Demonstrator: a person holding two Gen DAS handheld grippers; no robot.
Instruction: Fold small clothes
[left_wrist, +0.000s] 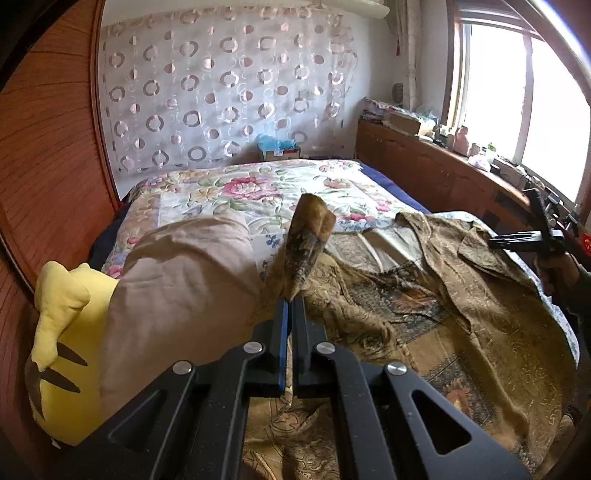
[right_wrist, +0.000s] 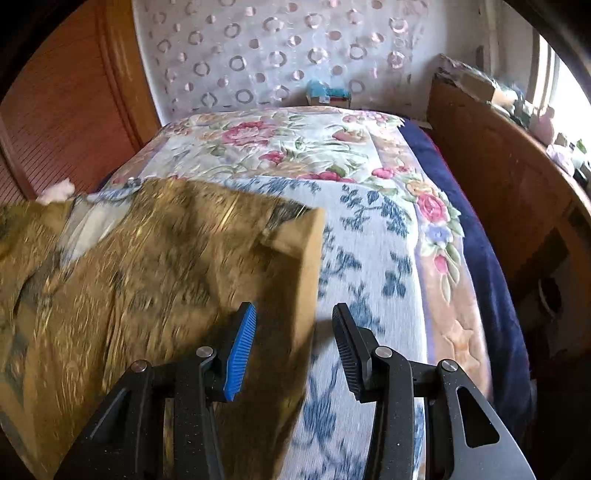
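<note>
A brown and gold patterned shirt (left_wrist: 424, 295) lies spread on the floral bed cover (left_wrist: 258, 188). My left gripper (left_wrist: 293, 301) is shut on a fold of the shirt's sleeve, which sticks up past the fingertips. My right gripper (right_wrist: 293, 314) is open just above the bed, its blue pad (right_wrist: 240, 350) over the shirt's sleeve edge (right_wrist: 295, 251) and its black finger (right_wrist: 347, 343) over the bed cover (right_wrist: 369, 236). The shirt (right_wrist: 129, 277) fills the left of the right wrist view, blurred. The right gripper also shows at the right edge of the left wrist view (left_wrist: 532, 236).
A tan pillow (left_wrist: 177, 288) and a yellow plush toy (left_wrist: 62, 343) lie left of the shirt. A wooden wardrobe (left_wrist: 48, 147) stands at the left. A wooden cabinet (left_wrist: 424, 166) with clutter runs under the window at the right. A patterned curtain (left_wrist: 221, 85) hangs behind the bed.
</note>
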